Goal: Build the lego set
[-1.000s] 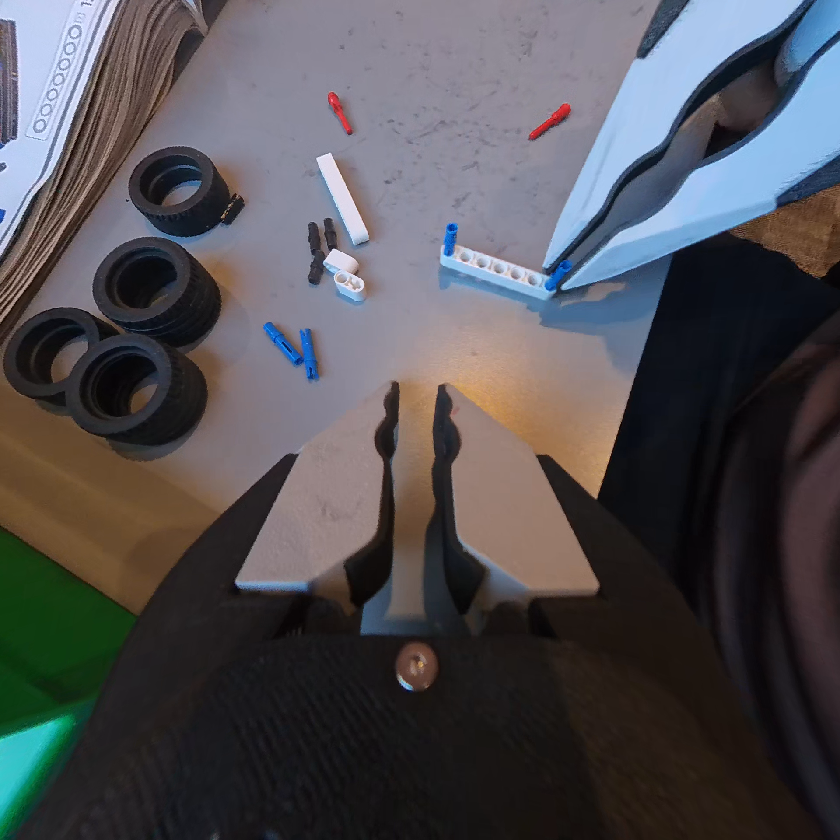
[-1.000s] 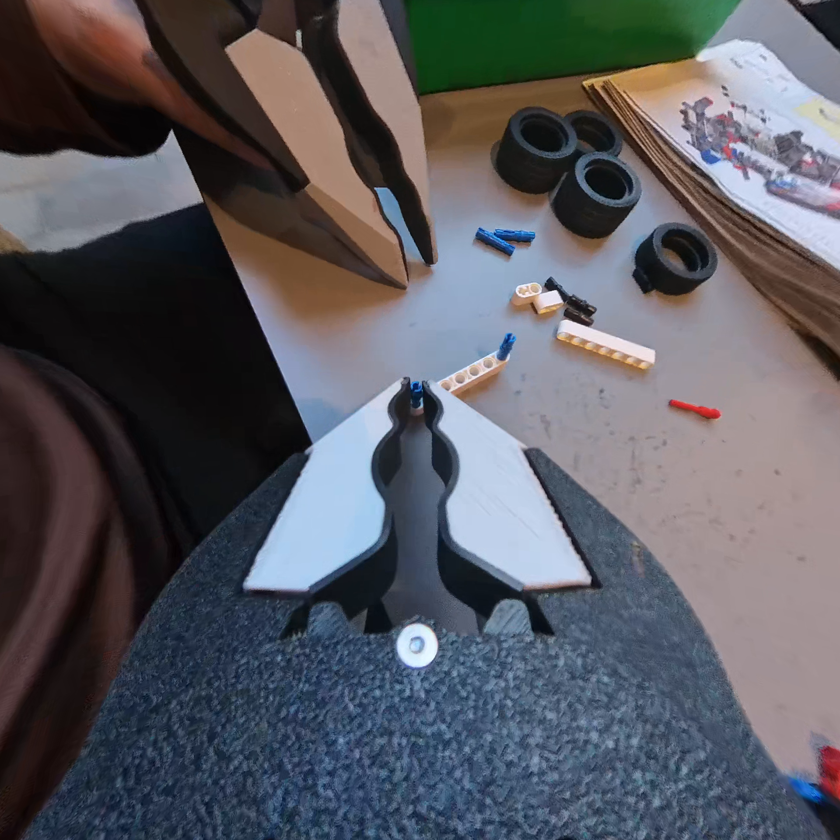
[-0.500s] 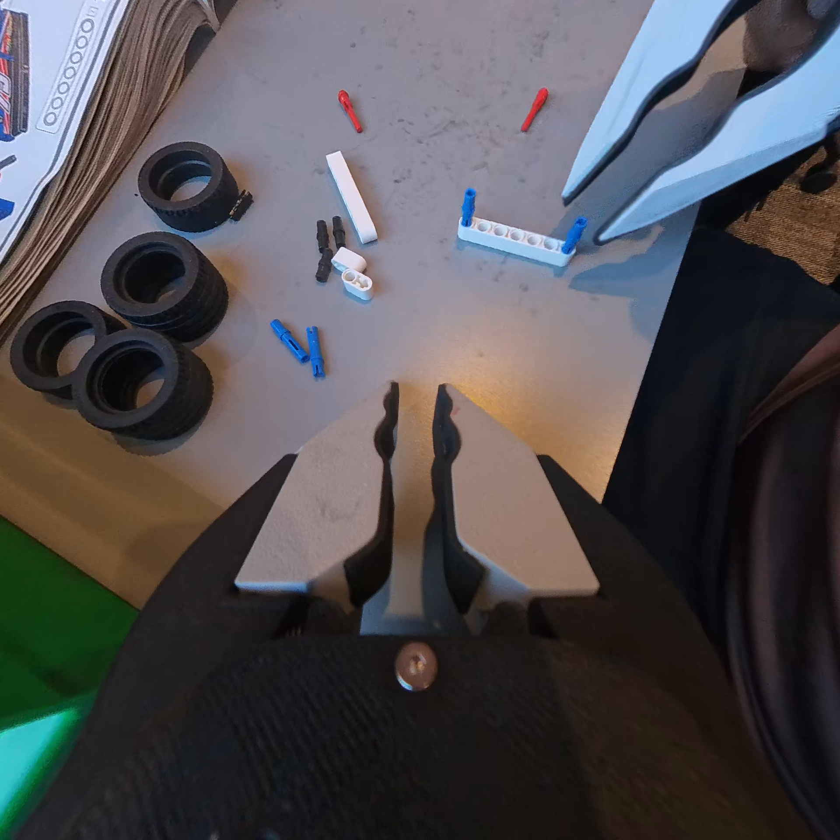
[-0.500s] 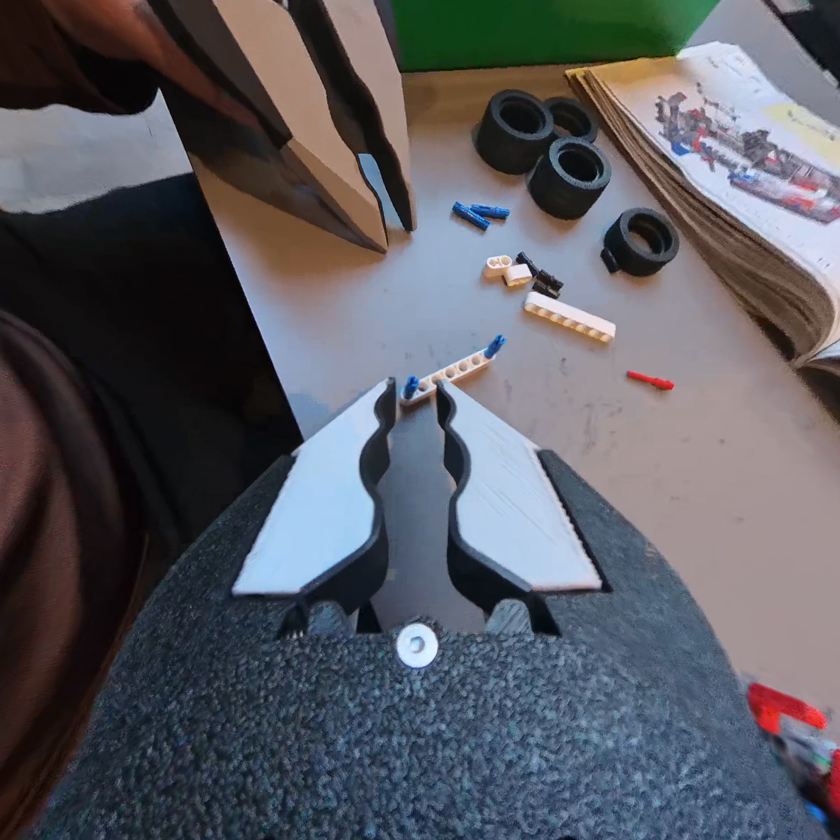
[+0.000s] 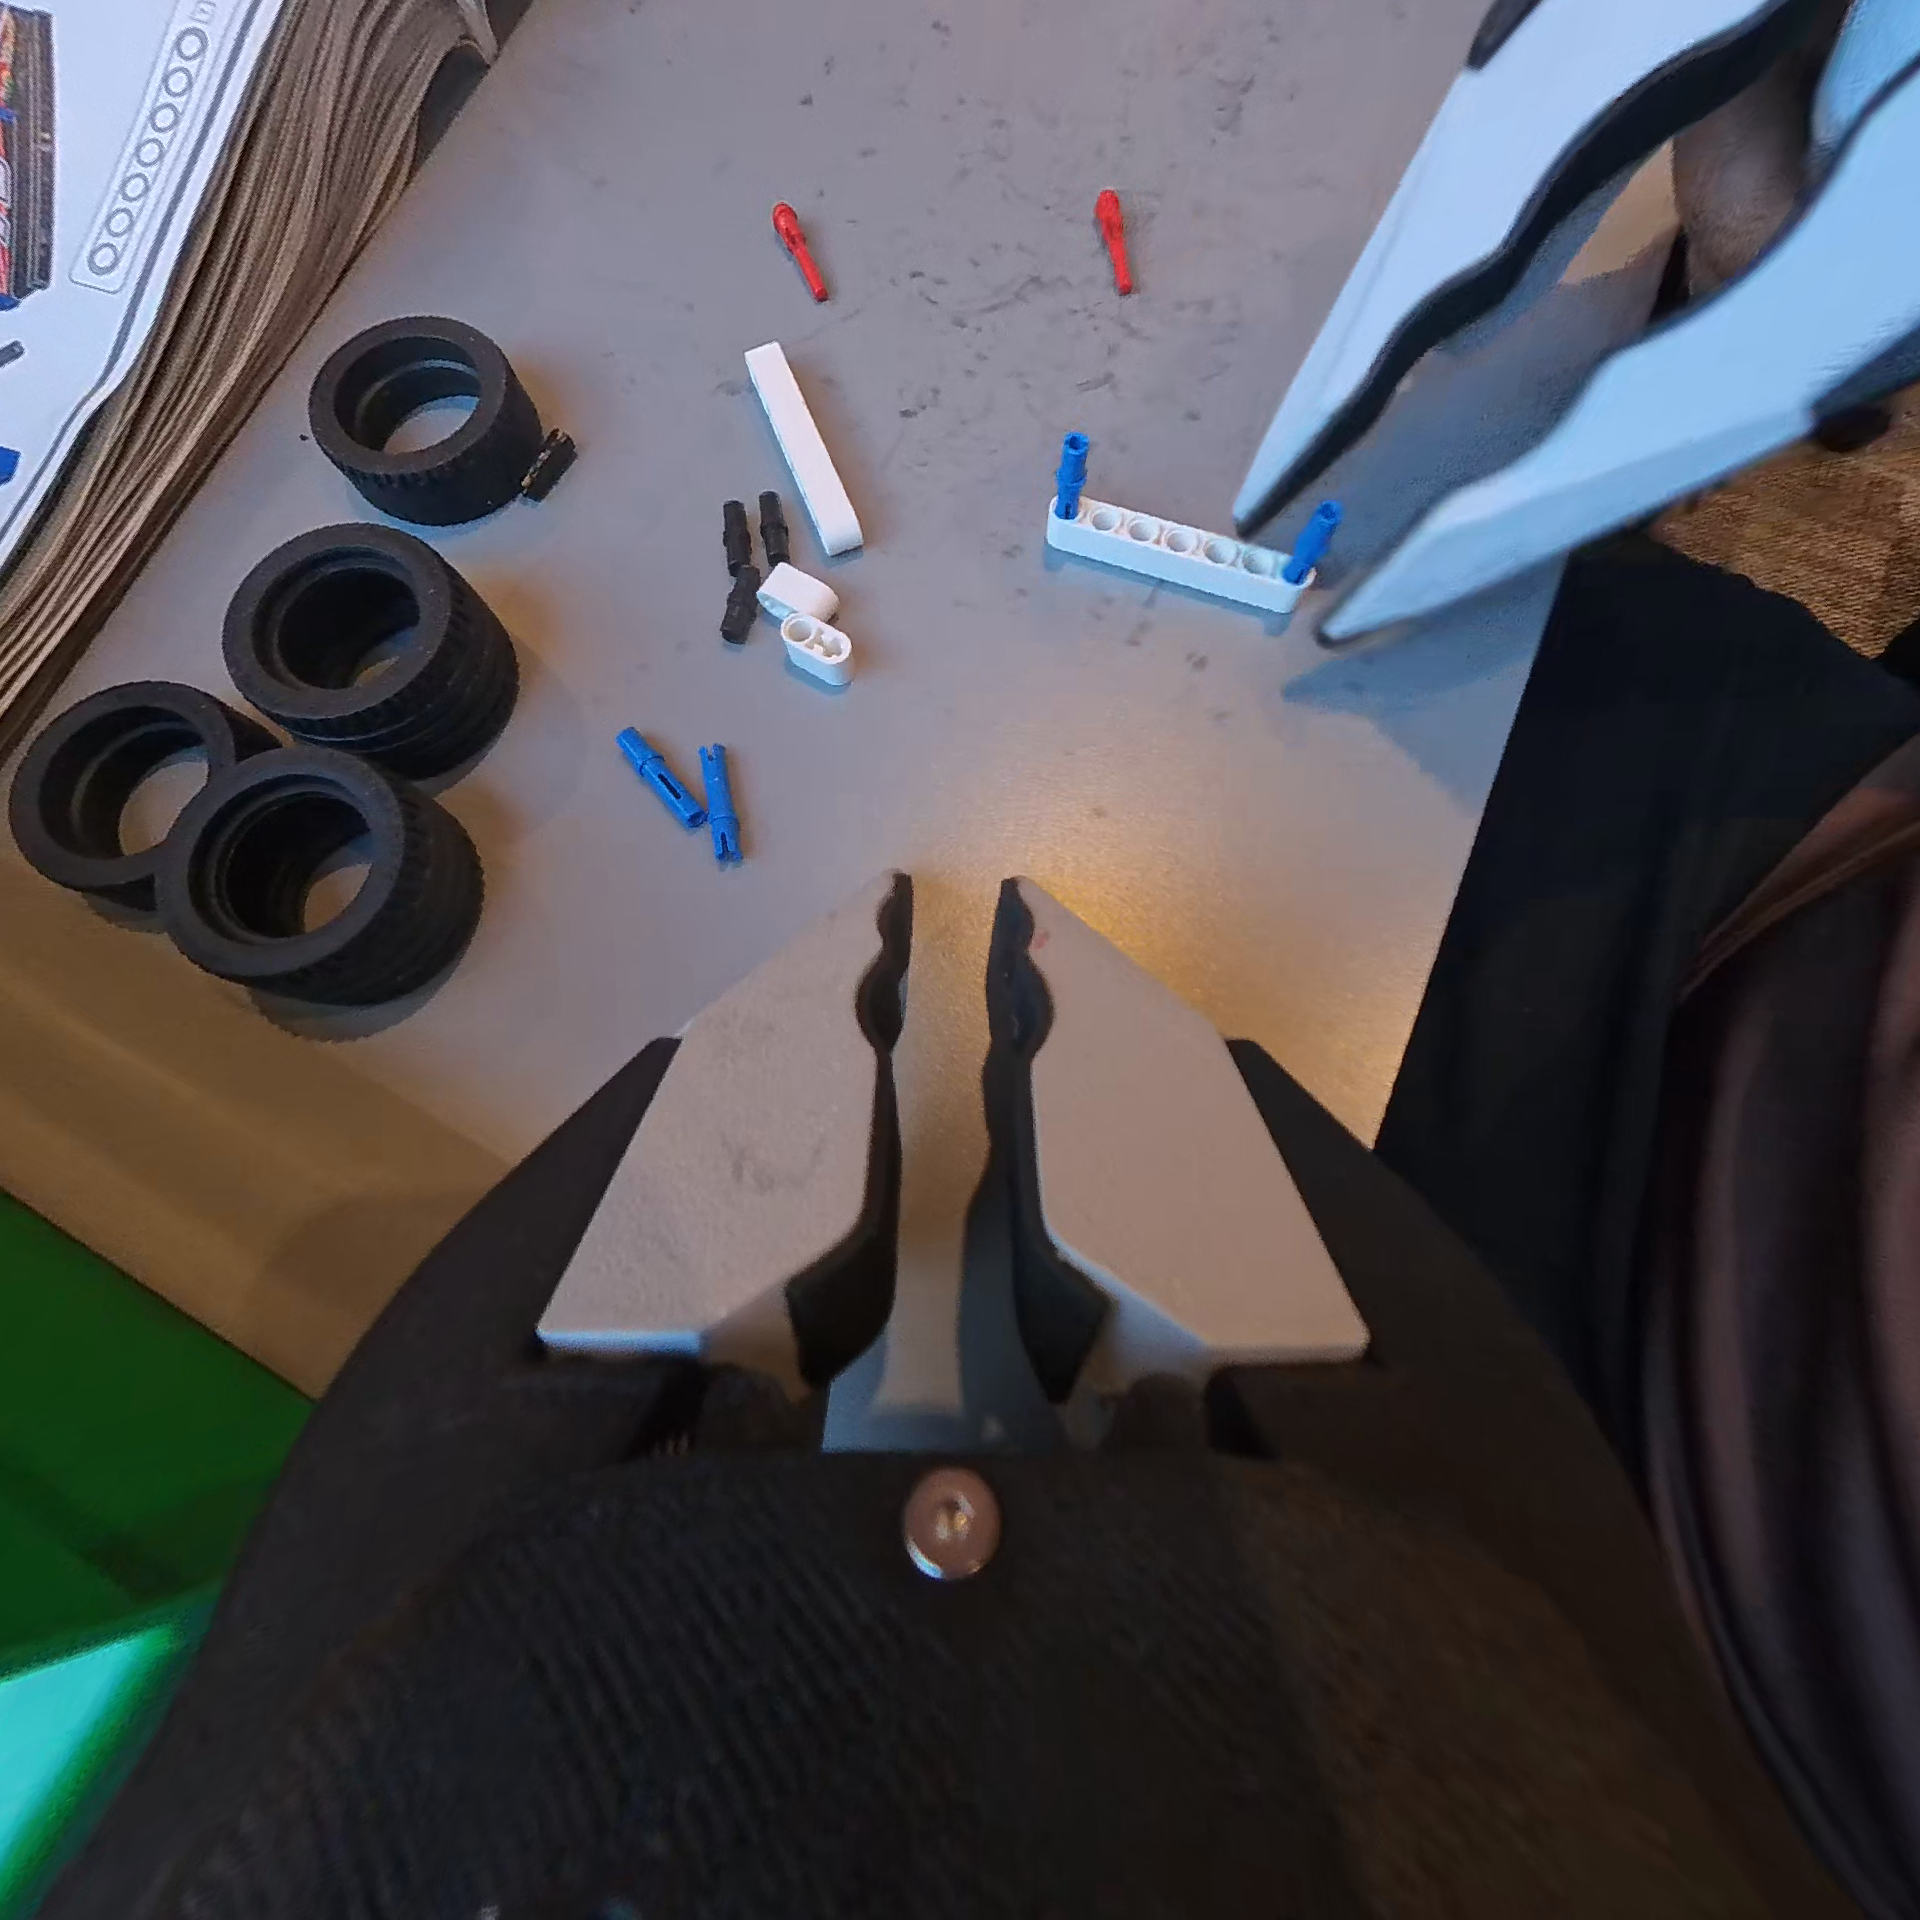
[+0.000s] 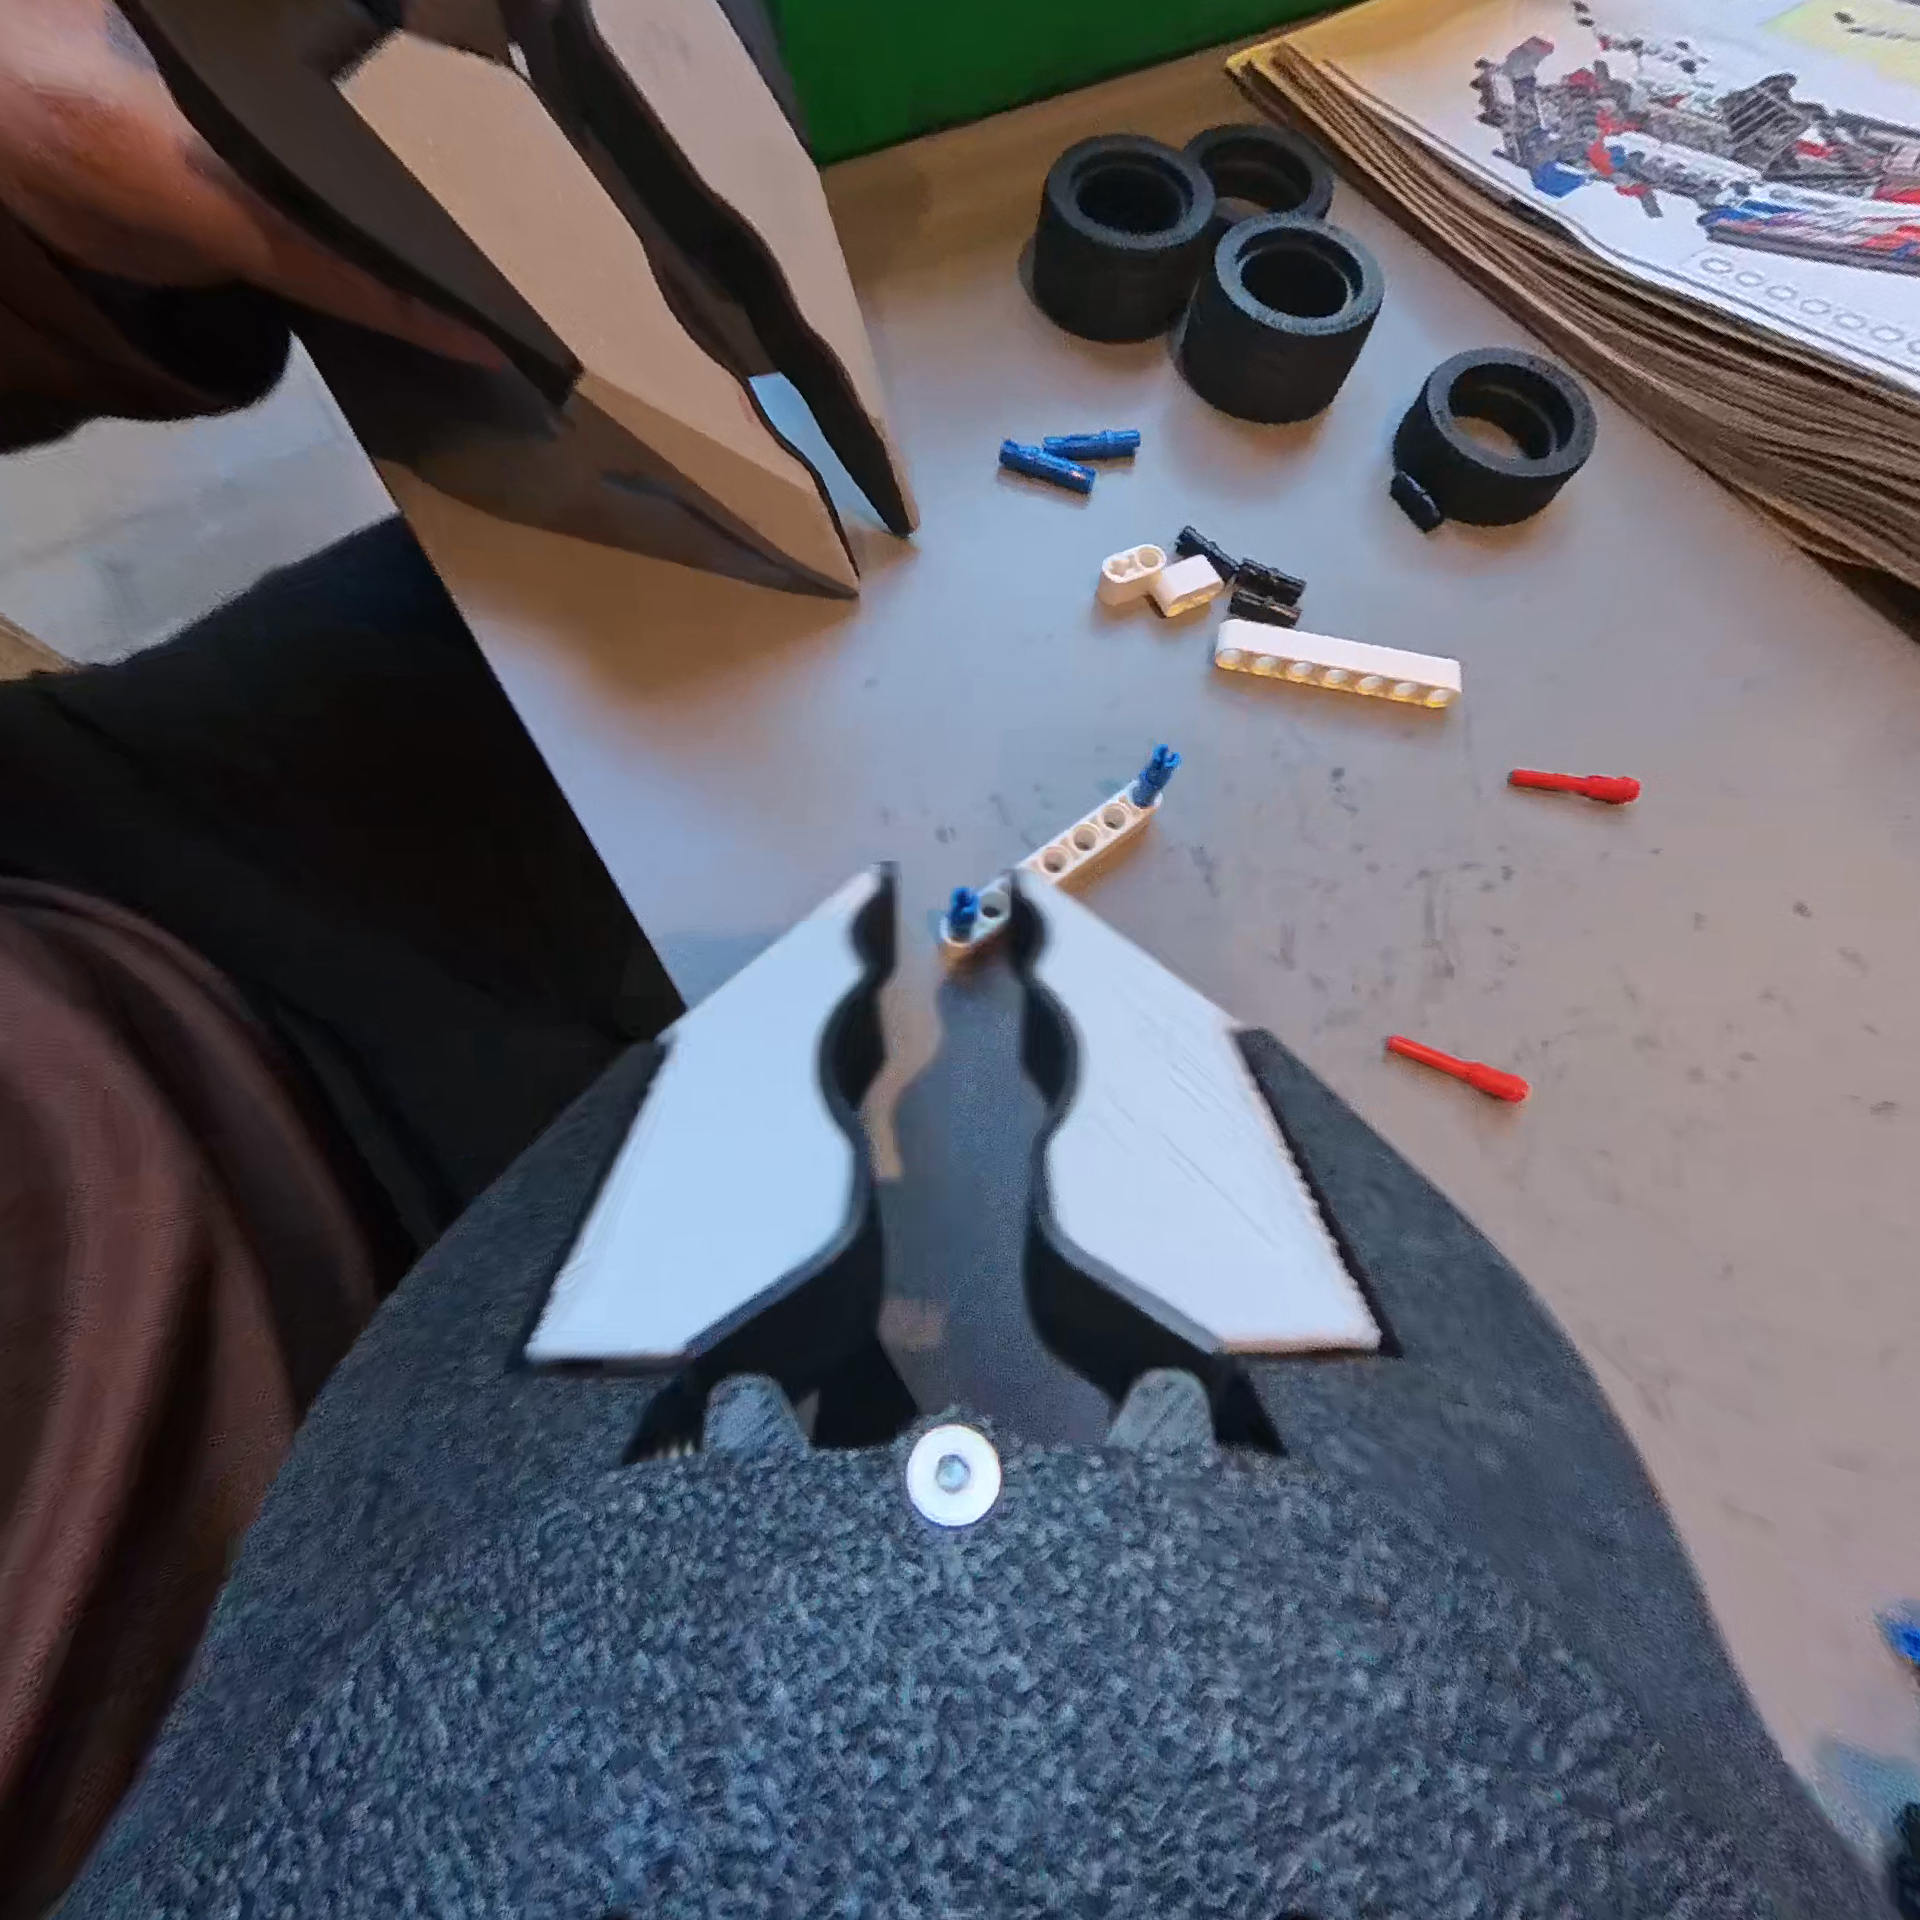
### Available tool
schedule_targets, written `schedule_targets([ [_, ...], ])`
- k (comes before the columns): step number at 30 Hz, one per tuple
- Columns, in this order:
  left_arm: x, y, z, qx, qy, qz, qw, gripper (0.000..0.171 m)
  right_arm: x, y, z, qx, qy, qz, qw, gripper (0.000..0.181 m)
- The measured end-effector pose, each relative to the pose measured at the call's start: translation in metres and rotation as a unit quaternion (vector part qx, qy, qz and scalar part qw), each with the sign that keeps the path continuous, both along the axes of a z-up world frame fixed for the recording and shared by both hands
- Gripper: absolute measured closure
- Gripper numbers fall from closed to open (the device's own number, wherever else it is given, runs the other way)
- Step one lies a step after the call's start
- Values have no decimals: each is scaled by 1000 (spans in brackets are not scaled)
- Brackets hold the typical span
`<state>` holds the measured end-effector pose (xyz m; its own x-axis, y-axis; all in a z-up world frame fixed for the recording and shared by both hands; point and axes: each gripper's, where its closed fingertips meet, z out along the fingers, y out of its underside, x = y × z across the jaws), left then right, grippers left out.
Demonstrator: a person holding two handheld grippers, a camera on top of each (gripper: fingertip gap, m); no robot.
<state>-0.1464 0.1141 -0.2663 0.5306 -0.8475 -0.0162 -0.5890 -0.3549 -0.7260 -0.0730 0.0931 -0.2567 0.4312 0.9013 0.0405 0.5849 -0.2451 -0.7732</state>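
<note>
Over the grey table [image 5: 1039,748], both tongs, left [image 5: 951,883] and right [image 6: 948,875], gape slightly, empty, beside the white beam [image 5: 1174,542].

Soft, cool daylight lit the grey table [image 5: 1039,104], with a warm yellowish glow just ahead of the left gripper [image 5: 951,904]. Shadows near the white beam [image 5: 1174,545] were faint and short. The right wrist view was motion-blurred; both views bent at the edges.

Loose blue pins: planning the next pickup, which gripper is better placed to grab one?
Probably the left gripper: the loose blue pins lie just ahead of its open fingers. The right gripper sits open over the white beam, farther from them.
</note>
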Motion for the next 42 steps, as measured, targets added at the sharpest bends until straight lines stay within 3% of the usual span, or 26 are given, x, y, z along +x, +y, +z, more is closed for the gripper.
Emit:
schedule_targets([
  [1, 0, 0, 0, 0, 0, -1, 1000, 158, 2, 2, -2, 9, -13, 4, 1000, 175],
  [6, 1, -2, 0, -1, -1, -7, 1000, 159, 7, 12, 2, 83, -73, 59, 992, 175],
  [9, 1, -3, 0, -1, 0, -11, 1000, 159, 9, 19, 7, 174, -140, 132, 966, 176],
  [12, 2, -3, 0, -2, -1, -13, 1000, 159, 8, 24, 8, 264, -226, 218, 912, 175],
  [16, 2, -3, 0, -3, -1, -13, 1000, 158, 5, 28, -1, 361, -346, 318, 805, 173],
  [19, 2, -3, 0, -2, -1, -12, 1000, 158, 4, 27, -4, 391, -372, 356, 763, 168],
  [23, 2, -3, 0, 2, 1, -13, 1000, 157, 19, 28, 1, 365, -361, 339, 789, 155],
  [32, 2, -4, 0, 2, 1, -14, 1000, 157, 60, 51, 23, 313, -303, 192, 879, 157],
  [42, 2, -4, 0, 5, 3, -17, 1000, 159, 65, 60, 22, 245, -242, 138, 929, 160],
])
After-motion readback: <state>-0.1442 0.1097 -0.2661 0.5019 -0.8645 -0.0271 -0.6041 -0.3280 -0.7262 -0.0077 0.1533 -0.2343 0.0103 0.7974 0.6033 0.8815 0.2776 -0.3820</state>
